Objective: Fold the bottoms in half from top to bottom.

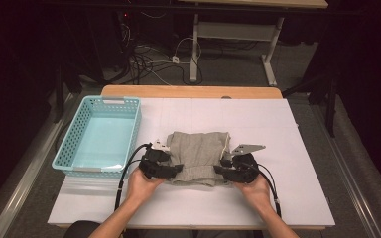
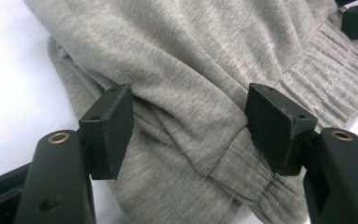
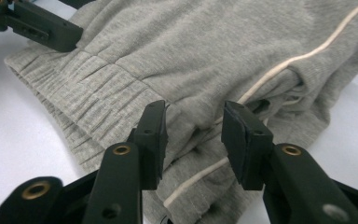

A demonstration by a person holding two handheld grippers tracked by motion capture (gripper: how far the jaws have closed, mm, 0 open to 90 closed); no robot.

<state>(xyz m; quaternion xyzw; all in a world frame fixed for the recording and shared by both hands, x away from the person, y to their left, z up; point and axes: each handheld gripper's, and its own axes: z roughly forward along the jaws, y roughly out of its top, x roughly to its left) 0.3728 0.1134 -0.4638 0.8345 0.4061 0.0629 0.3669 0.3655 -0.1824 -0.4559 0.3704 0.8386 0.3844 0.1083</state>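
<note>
A folded grey sweat garment (image 1: 198, 153) with ribbed cuffs lies on the white table top (image 1: 278, 124). My left gripper (image 1: 176, 170) sits at its near left corner, jaws open. In the left gripper view my left gripper (image 2: 189, 126) has its pads spread wide, with a fold of the garment (image 2: 191, 70) lying loose between them. My right gripper (image 1: 219, 171) is at the near right corner. Its own view shows my right gripper (image 3: 193, 135) open over a bunched seam of the garment (image 3: 214, 46) with a cream stripe.
An empty light-blue plastic basket (image 1: 69, 144) stands at the table's left side, close to the left hand. Bare white surface lies to the right of the garment and behind it. Beyond the far edge are a desk frame and cables on the floor.
</note>
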